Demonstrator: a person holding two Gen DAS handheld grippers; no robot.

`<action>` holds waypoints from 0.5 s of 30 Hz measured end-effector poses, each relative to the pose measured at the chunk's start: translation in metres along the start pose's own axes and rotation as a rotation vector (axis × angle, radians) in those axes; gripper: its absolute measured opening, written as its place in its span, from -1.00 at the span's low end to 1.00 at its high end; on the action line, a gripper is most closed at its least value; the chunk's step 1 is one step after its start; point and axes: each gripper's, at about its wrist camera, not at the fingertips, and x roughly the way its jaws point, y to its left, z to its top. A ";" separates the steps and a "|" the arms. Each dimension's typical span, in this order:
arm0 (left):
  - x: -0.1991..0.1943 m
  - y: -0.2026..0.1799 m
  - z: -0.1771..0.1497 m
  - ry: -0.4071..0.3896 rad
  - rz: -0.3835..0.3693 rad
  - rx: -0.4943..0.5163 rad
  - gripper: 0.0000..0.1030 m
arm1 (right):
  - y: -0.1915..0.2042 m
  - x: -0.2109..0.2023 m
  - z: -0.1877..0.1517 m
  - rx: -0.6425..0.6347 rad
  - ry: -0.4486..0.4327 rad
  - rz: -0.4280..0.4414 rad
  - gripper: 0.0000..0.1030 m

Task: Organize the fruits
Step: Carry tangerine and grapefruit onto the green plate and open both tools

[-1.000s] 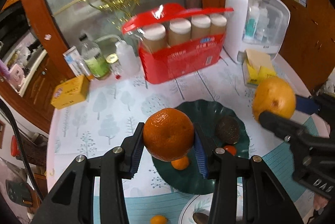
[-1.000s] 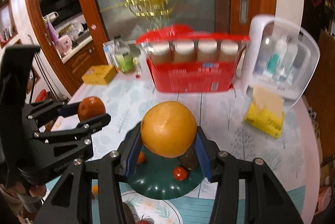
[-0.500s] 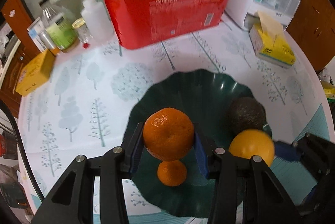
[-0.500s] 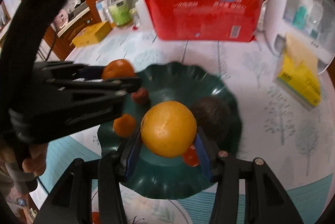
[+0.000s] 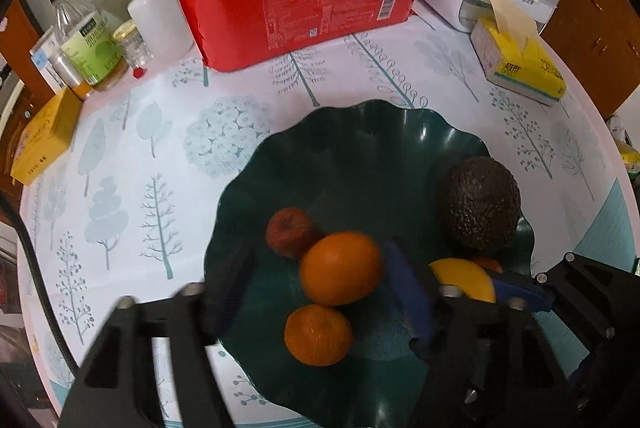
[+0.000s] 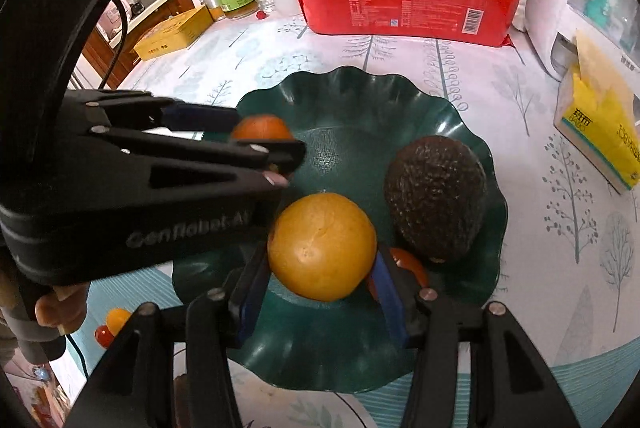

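Round orange mandarin (image 5: 340, 268) lying loose over dark green wavy-rimmed plate (image 5: 360, 132), between spread left tool (image 5: 320, 292) fingers. Yellow-orange round citrus (image 6: 322, 246) clamped in right tool (image 6: 320, 280), beside dark bumpy avocado (image 6: 436, 200).

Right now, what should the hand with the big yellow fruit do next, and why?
Probably the right gripper should open its fingers a little, releasing the yellow fruit: it sits low over the green plate, beside the avocado. The left gripper stands open around its orange.
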 end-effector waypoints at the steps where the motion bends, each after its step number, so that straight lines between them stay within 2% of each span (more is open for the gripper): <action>1: -0.002 -0.001 0.000 -0.006 0.001 0.006 0.46 | 0.000 -0.001 -0.001 0.004 -0.004 0.005 0.04; 6: -0.010 -0.006 -0.003 -0.013 -0.002 0.016 0.49 | 0.002 -0.012 -0.002 0.014 -0.035 0.024 0.16; 15: -0.024 -0.006 -0.013 -0.021 -0.004 -0.009 0.57 | 0.001 -0.030 -0.010 0.017 -0.058 0.016 0.16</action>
